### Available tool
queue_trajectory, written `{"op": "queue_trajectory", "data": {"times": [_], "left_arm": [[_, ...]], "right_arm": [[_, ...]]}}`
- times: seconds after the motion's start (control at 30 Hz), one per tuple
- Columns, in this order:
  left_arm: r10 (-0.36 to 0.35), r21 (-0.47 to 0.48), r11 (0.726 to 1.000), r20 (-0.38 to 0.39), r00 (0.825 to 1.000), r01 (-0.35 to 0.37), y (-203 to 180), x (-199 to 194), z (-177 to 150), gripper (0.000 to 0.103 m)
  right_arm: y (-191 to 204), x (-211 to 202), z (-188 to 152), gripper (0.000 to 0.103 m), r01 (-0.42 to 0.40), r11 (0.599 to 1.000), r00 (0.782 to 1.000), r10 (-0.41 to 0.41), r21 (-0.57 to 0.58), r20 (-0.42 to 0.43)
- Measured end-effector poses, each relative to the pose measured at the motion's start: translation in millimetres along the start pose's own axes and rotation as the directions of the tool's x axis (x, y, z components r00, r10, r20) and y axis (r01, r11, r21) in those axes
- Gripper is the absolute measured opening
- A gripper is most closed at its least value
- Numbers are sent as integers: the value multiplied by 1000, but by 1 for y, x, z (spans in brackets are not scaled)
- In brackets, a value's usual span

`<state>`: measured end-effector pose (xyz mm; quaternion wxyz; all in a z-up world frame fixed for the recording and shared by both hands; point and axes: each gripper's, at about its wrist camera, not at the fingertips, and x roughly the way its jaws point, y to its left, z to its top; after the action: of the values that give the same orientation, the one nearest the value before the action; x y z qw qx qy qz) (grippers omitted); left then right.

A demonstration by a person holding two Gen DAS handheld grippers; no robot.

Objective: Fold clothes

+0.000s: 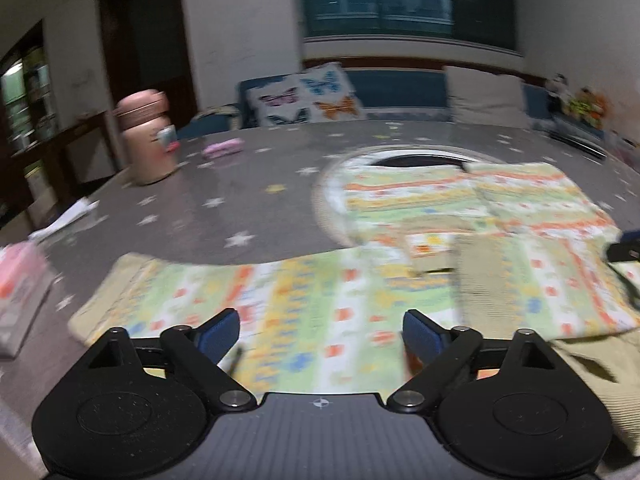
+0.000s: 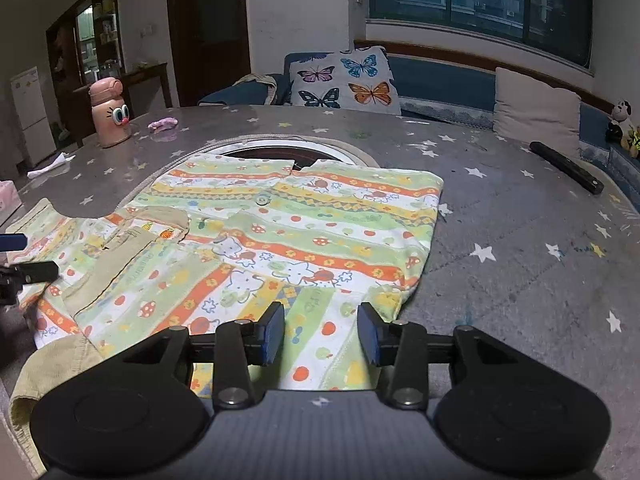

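A child's patterned shirt [image 2: 288,232], green, orange and yellow stripes with beige collar and cuffs, lies flat on the grey star-print table [image 2: 520,248]. Its right side is folded in. One sleeve stretches out to the left [image 1: 224,292]. My left gripper [image 1: 320,334] is open and empty, just above that sleeve; the left wrist view is blurred. My right gripper [image 2: 320,334] is open and empty over the near right part of the shirt. The left gripper's fingertips show at the left edge of the right wrist view [image 2: 24,258].
A pink bottle with cartoon eyes [image 2: 108,114] stands at the far left, with a small pink item [image 2: 162,124] beside it. White paper [image 2: 48,168] and a pink pack [image 1: 20,292] lie at the left edge. A black bar [image 2: 566,166] lies at the far right. A sofa with cushions stands behind.
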<state>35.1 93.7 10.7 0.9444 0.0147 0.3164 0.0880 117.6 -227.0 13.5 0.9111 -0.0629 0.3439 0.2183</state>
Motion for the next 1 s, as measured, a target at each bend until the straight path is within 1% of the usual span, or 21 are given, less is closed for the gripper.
{"op": "queue_trajectory", "data": {"times": [0.1,0.17,0.23,0.3,0.33,0.47,0.5,0.53,0.67,0.73,0.77,0.8,0.87,0.9,0.93,0.97,1.0], "left_arm": [[72,-48,996,-3,997,-72,22,-2,-2,83],[135,-80,988,-8,991,-135,38,-1,-3,82],[206,-111,972,-13,978,-207,57,1,-4,80],[259,-149,954,-25,966,-259,75,3,-5,79],[275,-168,946,-31,961,-276,83,4,-5,76],[286,-228,930,-43,957,-288,103,7,-7,66],[288,-243,925,-46,956,-291,108,8,-7,61],[291,-258,921,-50,956,-293,113,8,-7,59],[300,-317,898,-63,952,-304,134,12,-9,55],[304,-346,886,-70,950,-309,144,13,-10,47],[301,-356,883,-70,951,-306,148,14,-10,45],[291,-359,886,-64,955,-294,148,14,-10,44],[269,-366,891,-51,962,-269,150,15,-11,34],[254,-372,893,-45,966,-253,151,15,-11,25],[233,-383,895,-39,972,-230,151,15,-10,14],[215,-390,896,-33,976,-211,151,14,-9,11],[205,-391,899,-24,978,-198,149,12,-7,10]], "right_arm": [[2,-2,0,41,-6,1000,1000,6,-1,-1],[3,-3,-1,41,-10,1000,1000,10,-2,-2],[4,-4,-1,41,-15,1000,1000,15,-3,-2],[5,-6,-1,41,-18,1000,1000,18,-4,-2],[6,-6,-1,41,-19,1000,1000,19,-4,0],[9,-9,-1,41,-27,1000,1000,27,-5,-2],[10,-9,-2,41,-29,1000,1000,29,-6,-2],[11,-10,-2,41,-32,999,999,32,-6,-3],[15,-11,-2,41,-39,999,999,39,-9,-8],[17,-10,-3,41,-41,999,999,41,-8,-11],[18,-10,-3,41,-43,999,999,43,-8,-11],[18,-10,-2,41,-44,999,999,44,-8,-11],[20,-10,-2,41,-46,999,999,46,-10,-9],[21,-11,-2,41,-46,999,999,46,-10,-7],[21,-11,-2,41,-46,999,999,46,-9,-4],[21,-13,-1,41,-46,999,999,46,-5,1],[21,-14,-1,41,-46,999,999,46,-3,4]]}}
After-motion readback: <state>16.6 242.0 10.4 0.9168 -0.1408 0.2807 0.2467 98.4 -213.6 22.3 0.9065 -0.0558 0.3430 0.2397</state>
